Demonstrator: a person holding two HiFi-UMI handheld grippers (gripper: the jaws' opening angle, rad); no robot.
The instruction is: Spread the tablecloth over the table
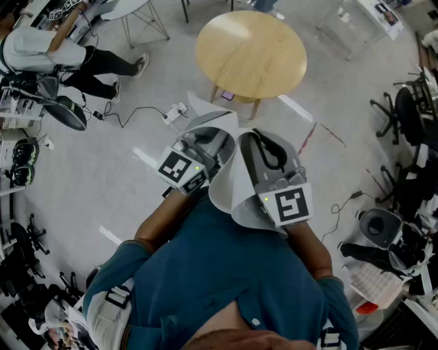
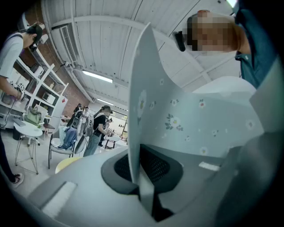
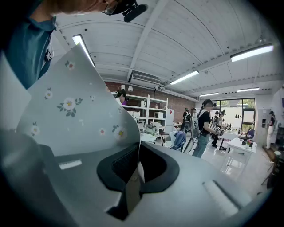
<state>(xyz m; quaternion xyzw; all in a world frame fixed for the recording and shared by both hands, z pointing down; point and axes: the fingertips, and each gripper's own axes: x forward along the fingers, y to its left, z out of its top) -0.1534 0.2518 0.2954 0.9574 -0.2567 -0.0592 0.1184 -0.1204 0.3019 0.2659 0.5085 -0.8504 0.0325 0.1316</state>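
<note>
A pale tablecloth (image 1: 233, 179) printed with small flowers hangs folded between my two grippers, close in front of my chest. My left gripper (image 1: 216, 135) is shut on one edge of it. My right gripper (image 1: 260, 141) is shut on another edge. Both point upward toward the ceiling. In the left gripper view the tablecloth (image 2: 177, 119) rises as a stiff sheet out of the shut jaws (image 2: 141, 179). In the right gripper view the tablecloth (image 3: 75, 115) stands up from the pinched jaws (image 3: 132, 177). The round wooden table (image 1: 251, 51) stands bare on the floor ahead of me.
A seated person (image 1: 51, 51) is at the far left beside shelves. A power strip (image 1: 174, 113) and cables lie on the floor left of the round table. Office chairs (image 1: 404, 109) and equipment crowd the right side. A white table (image 1: 363, 20) stands at the back right.
</note>
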